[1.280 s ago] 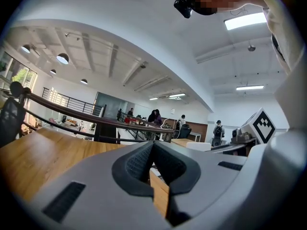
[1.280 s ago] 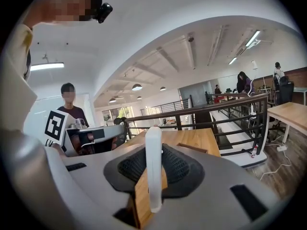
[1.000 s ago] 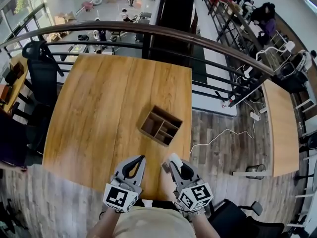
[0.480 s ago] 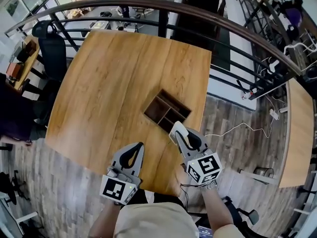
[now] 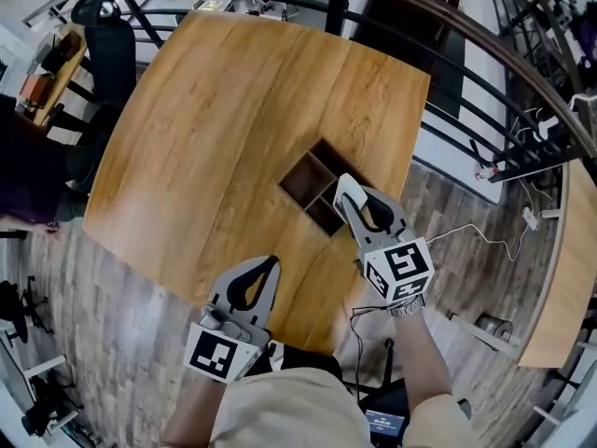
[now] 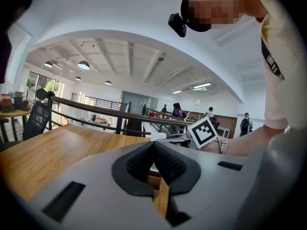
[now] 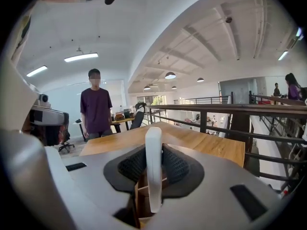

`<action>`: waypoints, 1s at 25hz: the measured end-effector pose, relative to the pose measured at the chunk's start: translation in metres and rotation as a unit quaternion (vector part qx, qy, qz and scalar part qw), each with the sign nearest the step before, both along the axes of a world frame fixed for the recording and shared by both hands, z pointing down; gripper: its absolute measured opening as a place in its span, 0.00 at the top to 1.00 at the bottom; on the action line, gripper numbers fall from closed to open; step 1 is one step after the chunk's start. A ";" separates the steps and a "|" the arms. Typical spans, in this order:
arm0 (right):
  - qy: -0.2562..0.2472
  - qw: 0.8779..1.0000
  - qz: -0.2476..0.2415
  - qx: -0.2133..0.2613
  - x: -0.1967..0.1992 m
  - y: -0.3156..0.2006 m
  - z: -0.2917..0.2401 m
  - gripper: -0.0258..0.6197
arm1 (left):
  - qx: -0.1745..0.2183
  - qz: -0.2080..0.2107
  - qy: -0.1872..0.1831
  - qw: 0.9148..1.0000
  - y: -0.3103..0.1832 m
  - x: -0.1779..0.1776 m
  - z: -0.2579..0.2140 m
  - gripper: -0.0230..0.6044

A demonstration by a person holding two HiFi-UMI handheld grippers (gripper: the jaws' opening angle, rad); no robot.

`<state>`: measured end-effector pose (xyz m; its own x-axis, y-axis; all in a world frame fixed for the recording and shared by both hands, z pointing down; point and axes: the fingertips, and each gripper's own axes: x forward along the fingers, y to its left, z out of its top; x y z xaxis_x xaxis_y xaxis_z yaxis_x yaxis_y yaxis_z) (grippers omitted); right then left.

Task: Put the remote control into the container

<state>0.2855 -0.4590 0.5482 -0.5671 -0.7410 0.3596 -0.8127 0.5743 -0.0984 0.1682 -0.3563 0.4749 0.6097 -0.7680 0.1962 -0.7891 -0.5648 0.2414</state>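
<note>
The right gripper [image 5: 351,192] sits just right of the frame's centre in the head view, its jaws clamped on the white remote control [image 7: 153,147]. In the right gripper view the remote shows edge-on as a slim white bar standing upright in the middle of the frame, pinched between the two dark pads, with its long axis running out along the jaws.

The wooden container [image 5: 300,163] lies on the table [image 5: 215,110], just up and left of that gripper. In the head view the remote's tip overlaps the container's right-hand side. In the right gripper view the open wooden compartments show directly under the jaws at the lower middle of the frame. How high the remote hangs above the rim cannot be told.

The left gripper [image 5: 267,267] is at the lower left of centre, by the table's near edge and well apart from the container. Its jaws are pressed together with nothing between them.

The right gripper is plainly the nearer one, and the remote looks almost lined up for lowering into a compartment.
</note>
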 end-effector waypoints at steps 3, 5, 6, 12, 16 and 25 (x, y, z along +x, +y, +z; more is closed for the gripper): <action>0.007 1.000 -0.009 -0.011 -0.002 -0.012 0.017 0.80 | -0.016 0.000 -0.014 1.000 0.003 -0.006 0.013 0.95; 0.010 1.000 -0.004 -0.023 0.002 -0.018 0.033 0.80 | -0.024 -0.005 -0.016 1.000 0.003 -0.006 0.022 0.95; 0.010 1.000 0.000 -0.029 0.004 -0.021 0.040 0.80 | -0.028 -0.009 -0.011 1.000 0.003 -0.005 0.025 0.95; 0.005 0.998 0.011 -0.065 0.008 -0.026 0.079 0.80 | -0.045 -0.005 -0.014 0.999 0.001 0.004 0.047 0.95; 0.007 0.997 0.015 -0.079 0.005 -0.025 0.094 0.80 | -0.049 -0.005 -0.008 0.999 0.000 0.009 0.049 0.95; -0.004 0.997 0.028 -0.075 0.012 -0.022 0.082 0.79 | -0.052 -0.003 -0.013 0.999 0.001 0.012 0.054 0.95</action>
